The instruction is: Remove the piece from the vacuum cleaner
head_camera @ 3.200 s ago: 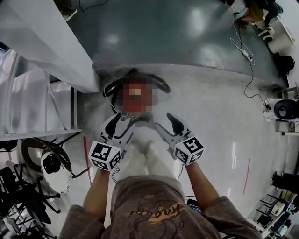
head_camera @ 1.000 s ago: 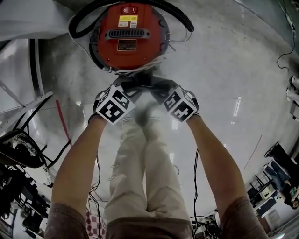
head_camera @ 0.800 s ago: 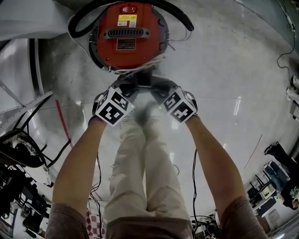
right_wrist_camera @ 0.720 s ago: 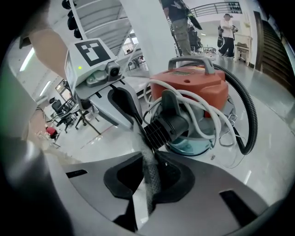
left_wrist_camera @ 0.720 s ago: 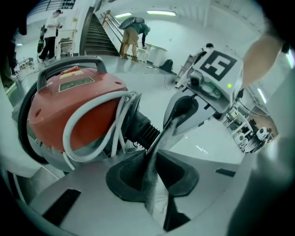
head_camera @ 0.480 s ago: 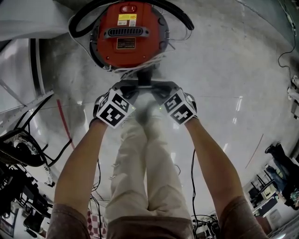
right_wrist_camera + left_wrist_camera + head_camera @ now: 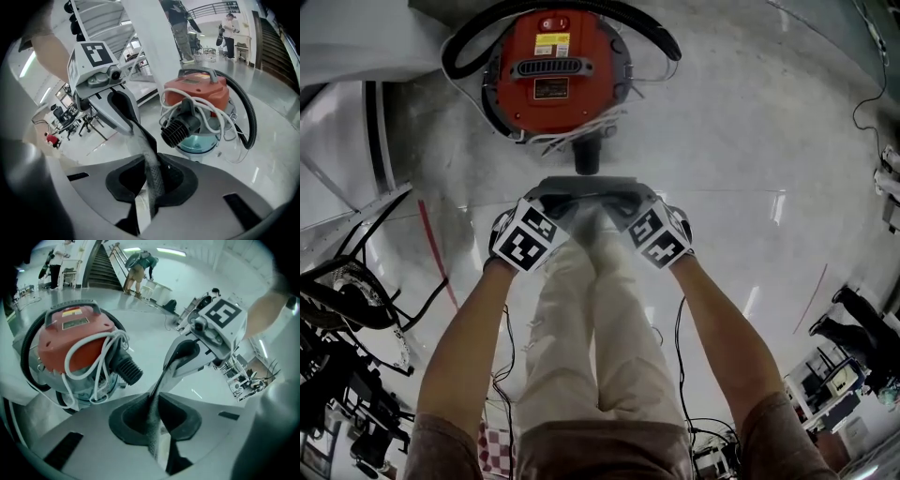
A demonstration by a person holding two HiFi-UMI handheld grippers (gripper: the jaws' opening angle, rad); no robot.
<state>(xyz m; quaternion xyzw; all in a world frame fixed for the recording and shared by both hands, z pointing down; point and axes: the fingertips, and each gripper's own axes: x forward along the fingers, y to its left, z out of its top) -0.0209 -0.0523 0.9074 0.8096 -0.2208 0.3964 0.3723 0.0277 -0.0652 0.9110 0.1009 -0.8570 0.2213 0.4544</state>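
While their jaws have just been closing, left gripper (image 7: 553, 201) and right gripper (image 7: 624, 201) clamp the piece (image 7: 589, 186). Vacuum (image 7: 558, 70) stands apart.

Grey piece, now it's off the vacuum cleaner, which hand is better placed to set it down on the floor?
Probably right. The left gripper and right gripper are both shut on the grey piece, but open floor lies beside the right one, while cables and a white structure crowd the left.
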